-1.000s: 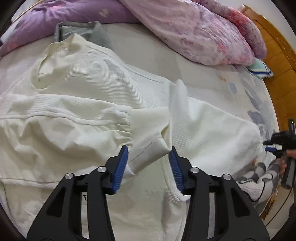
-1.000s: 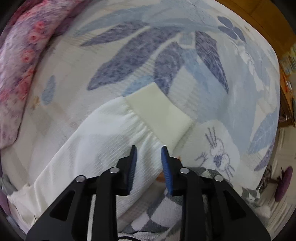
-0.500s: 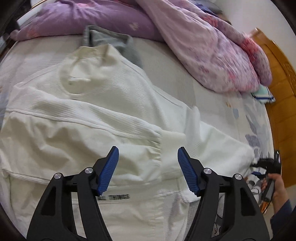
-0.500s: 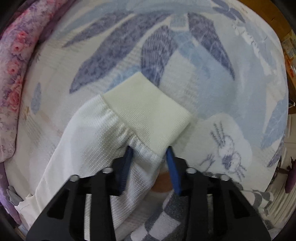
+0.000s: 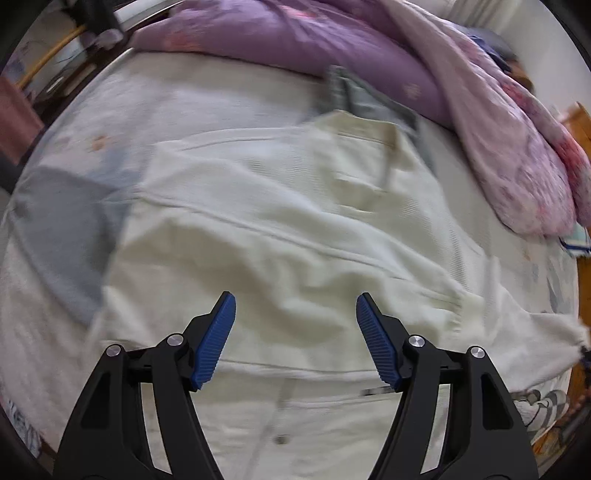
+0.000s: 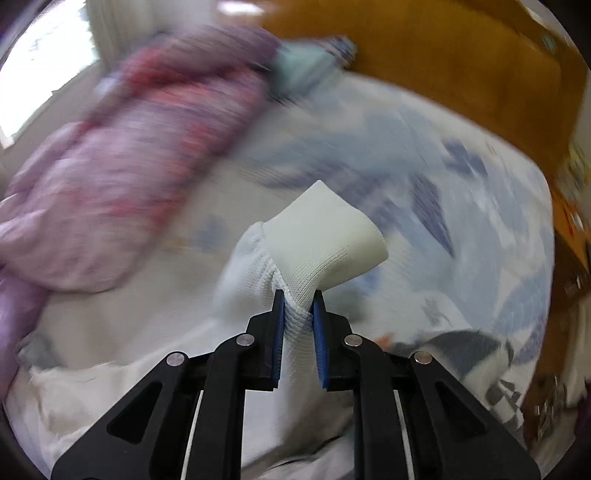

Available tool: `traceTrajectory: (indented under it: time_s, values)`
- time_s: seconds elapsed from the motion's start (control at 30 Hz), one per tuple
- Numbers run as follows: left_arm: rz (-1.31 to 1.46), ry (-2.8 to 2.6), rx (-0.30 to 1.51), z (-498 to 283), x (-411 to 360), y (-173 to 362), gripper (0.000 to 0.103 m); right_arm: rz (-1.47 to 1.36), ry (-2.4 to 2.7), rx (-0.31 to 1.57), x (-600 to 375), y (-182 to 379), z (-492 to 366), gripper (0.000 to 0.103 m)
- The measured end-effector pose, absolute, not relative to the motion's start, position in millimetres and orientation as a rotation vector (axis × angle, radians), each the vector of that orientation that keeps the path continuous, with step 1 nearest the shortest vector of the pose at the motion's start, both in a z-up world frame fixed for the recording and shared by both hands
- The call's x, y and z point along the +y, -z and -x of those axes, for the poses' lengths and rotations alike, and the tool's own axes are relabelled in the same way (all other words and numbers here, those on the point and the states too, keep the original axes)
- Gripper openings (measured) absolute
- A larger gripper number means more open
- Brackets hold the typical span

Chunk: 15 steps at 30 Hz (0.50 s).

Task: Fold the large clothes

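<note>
A large cream sweater (image 5: 277, 221) lies spread on the bed, collar toward the far side, with one sleeve folded across its chest. My left gripper (image 5: 295, 299) hovers open above the folded sleeve and lower chest, with nothing between its blue pads. In the right wrist view, my right gripper (image 6: 298, 295) is closing its jaws on the other sleeve just behind the ribbed cuff (image 6: 325, 240). The pads pinch the fabric, and the cuff stands lifted off the sheet. That sleeve (image 5: 554, 328) stretches to the right edge of the left wrist view.
A purple quilt (image 5: 295, 33) and a pink floral quilt (image 5: 517, 147) are heaped along the far side. A grey garment (image 5: 369, 96) lies under the collar. The bedsheet (image 6: 461, 184) has a blue leaf print. A wooden bed frame (image 6: 443, 55) borders the right.
My left gripper let go of the folded sleeve, opened wide and swung left over the sweater. My right gripper closed on the other sleeve's cuff end and lifted it off the sheet.
</note>
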State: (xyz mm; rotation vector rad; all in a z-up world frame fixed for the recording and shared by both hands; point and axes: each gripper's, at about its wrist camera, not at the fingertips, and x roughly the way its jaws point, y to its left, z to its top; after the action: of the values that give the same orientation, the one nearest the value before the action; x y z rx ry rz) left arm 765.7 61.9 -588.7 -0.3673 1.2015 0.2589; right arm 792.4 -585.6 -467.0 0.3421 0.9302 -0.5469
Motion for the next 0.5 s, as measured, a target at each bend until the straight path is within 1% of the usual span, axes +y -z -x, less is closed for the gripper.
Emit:
traceTrajectory:
  time_s: [0.1,0.13,0.23,0.3,0.37,0.5]
  values:
    - [0.383,-0.284,1.188,-753,94,582,0.07,-0.292,0.392,0.865,-501,435,-792,0.014]
    - [0.388,-0.292,1.186,-748,106,579,0.072,-0.285,0.342,0.862,-479,430,-791,0.014]
    - [0.41,-0.288,1.181,-736,138,574,0.072,-0.261,0.161,0.855,-379,420,-790,0.014]
    - [0.408,-0.285,1.184,-728,154,571,0.072,-0.257,0.055,0.866,-311,423,-787,0.014]
    - [0.411,-0.281,1.185,-718,172,569,0.076,-0.244,-0.029,0.892,-252,433,-787,0.014]
    - [0.443,-0.291,1.188,-701,203,571,0.077,-0.237,-0.195,0.98,-136,470,-774,0.014]
